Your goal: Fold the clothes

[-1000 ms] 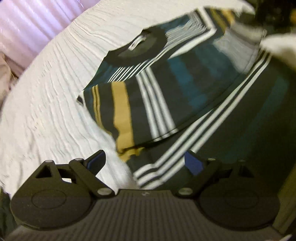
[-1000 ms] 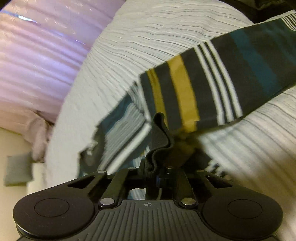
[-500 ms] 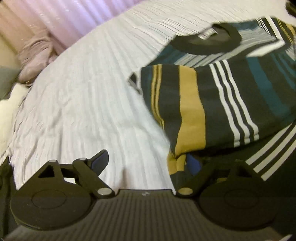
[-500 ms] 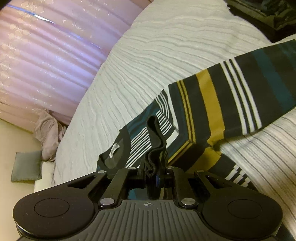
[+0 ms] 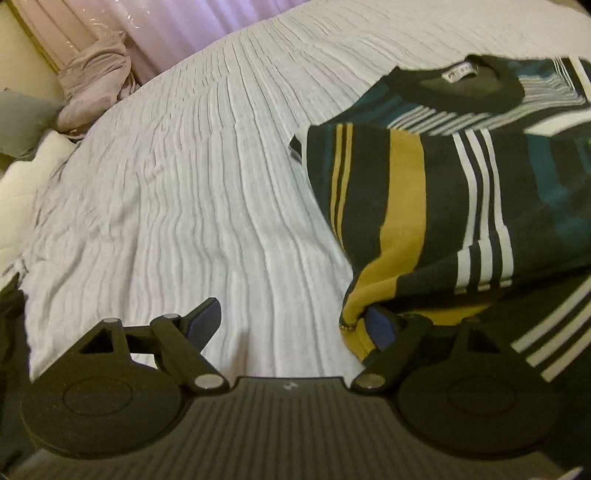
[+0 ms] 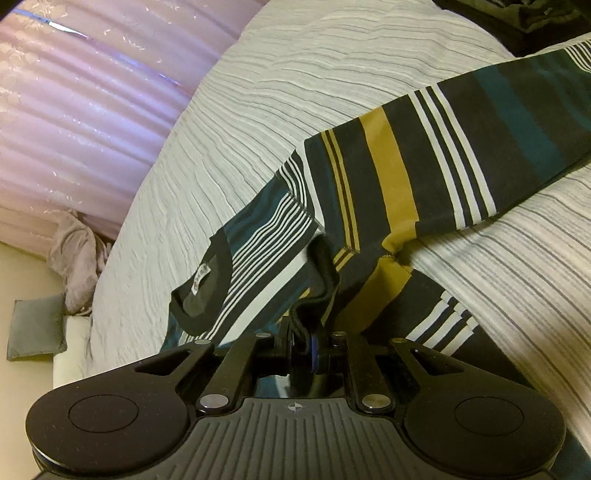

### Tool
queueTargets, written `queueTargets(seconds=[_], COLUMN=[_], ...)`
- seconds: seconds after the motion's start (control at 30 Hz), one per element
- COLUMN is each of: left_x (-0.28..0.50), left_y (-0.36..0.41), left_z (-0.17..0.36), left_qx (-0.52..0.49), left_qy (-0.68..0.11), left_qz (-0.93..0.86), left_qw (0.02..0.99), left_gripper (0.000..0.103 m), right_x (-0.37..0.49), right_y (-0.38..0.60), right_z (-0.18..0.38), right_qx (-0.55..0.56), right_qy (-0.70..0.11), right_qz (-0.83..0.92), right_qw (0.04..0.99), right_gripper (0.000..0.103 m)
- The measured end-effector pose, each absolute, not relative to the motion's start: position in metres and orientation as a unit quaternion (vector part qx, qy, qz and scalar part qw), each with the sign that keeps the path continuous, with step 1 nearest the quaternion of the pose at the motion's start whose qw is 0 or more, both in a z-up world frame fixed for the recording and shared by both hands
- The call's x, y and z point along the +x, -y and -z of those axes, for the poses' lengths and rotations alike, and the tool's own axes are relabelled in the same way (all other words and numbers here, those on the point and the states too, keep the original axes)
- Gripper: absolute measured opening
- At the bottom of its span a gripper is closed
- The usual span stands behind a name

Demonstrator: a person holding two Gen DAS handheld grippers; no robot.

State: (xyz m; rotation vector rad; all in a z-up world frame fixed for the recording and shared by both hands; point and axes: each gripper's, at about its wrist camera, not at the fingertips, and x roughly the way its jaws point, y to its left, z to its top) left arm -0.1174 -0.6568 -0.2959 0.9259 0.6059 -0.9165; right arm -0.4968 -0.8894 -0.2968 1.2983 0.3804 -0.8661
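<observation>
A striped sweater (image 5: 461, 192) in black, teal, mustard and white lies on the bed with a sleeve folded across its body; its black collar (image 5: 476, 88) shows a white label. My left gripper (image 5: 291, 321) is open at the sweater's left edge, its right finger (image 5: 380, 325) tucked under the mustard fold and its left finger over bare bedspread. In the right wrist view the same sweater (image 6: 406, 173) stretches away to the upper right. My right gripper (image 6: 306, 343) is shut on a black edge of the sweater, which bunches up between its fingers.
The white ribbed bedspread (image 5: 184, 206) covers the bed. Pink curtains (image 6: 81, 110) hang behind it. A crumpled pinkish cloth (image 5: 92, 88) and a grey cushion (image 6: 33, 328) lie by the bed's far side. Dark clothing (image 6: 524, 18) sits at the top right.
My left gripper has slid left off the sweater body to its edge, still open. The right gripper, still shut on the fabric, has lowered the sleeve across the sweater.
</observation>
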Motion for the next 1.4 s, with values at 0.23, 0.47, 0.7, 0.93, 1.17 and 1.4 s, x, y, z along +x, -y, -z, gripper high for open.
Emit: queueTargets(seconds=[0.23, 0.47, 0.7, 0.93, 1.17, 1.4], left_x=[-0.118, -0.113, -0.115, -0.123, -0.160, -0.213], left_y=[0.663, 0.659, 0.656, 0.628, 0.628, 0.666], left_z=[0.304, 0.304, 0.299, 0.267, 0.253, 0.248], left_qx=[0.454, 0.431, 0.435, 0.443, 0.448, 0.463], left_qy=[-0.263, -0.292, -0.309, -0.293, -0.292, -0.268], left_qz=[0.418, 0.388, 0.418, 0.439, 0.466, 0.501], left_qw=[0.741, 0.761, 0.735, 0.725, 0.705, 0.680], left_gripper=[0.085, 0.085, 0.084, 0.082, 0.082, 0.082], right_x=[-0.484, -0.499, -0.516, -0.528, -0.585, -0.702], right_y=[0.887, 0.887, 0.882, 0.873, 0.877, 0.908], right_z=[0.296, 0.308, 0.328, 0.326, 0.311, 0.301], right_qx=[0.580, 0.583, 0.575, 0.533, 0.546, 0.534], right_qy=[-0.179, -0.183, -0.228, -0.260, -0.184, -0.069], right_qz=[0.367, 0.394, 0.425, 0.462, 0.509, 0.607], right_qw=[0.705, 0.687, 0.661, 0.660, 0.639, 0.585], right_gripper=[0.013, 0.013, 0.013, 0.013, 0.079, 0.079])
